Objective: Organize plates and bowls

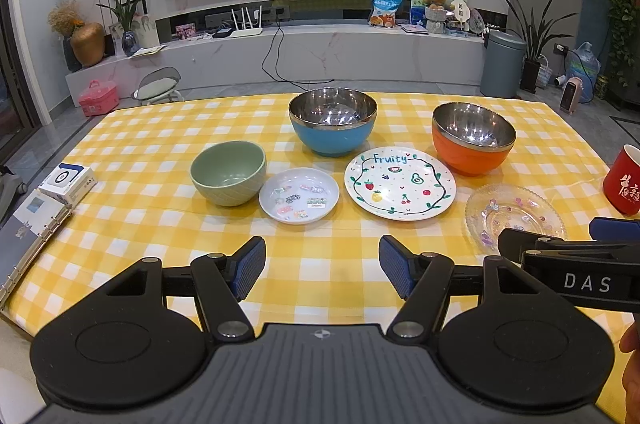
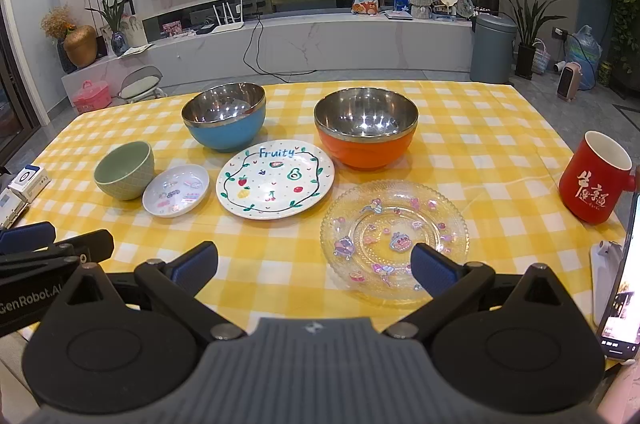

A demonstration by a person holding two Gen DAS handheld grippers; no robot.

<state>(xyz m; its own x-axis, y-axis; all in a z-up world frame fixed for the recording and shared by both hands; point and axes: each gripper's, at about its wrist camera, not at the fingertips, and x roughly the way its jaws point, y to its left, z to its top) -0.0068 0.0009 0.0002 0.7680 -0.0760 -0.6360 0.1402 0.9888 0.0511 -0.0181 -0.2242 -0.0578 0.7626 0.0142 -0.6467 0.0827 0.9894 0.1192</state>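
On the yellow checked tablecloth [image 1: 160, 143] stand a green bowl [image 1: 228, 172] [image 2: 125, 169], a blue steel bowl [image 1: 333, 119] [image 2: 224, 119] and an orange steel bowl [image 1: 472, 137] [image 2: 366, 131]. In front lie a small white plate [image 1: 299, 194] [image 2: 176, 189], a white "Fruity" plate [image 1: 400, 182] [image 2: 275, 179] and a clear glass plate [image 1: 516, 214] [image 2: 394, 238]. My left gripper [image 1: 322, 270] is open and empty, short of the small plate. My right gripper [image 2: 314, 266] is open and empty, its right finger over the glass plate's near rim.
A red mug [image 2: 596, 175] [image 1: 624, 179] stands at the right edge. A phone on a stand [image 2: 618, 288] is at the near right. A ring binder [image 1: 28, 236] and a small white box [image 1: 68, 181] lie at the left edge.
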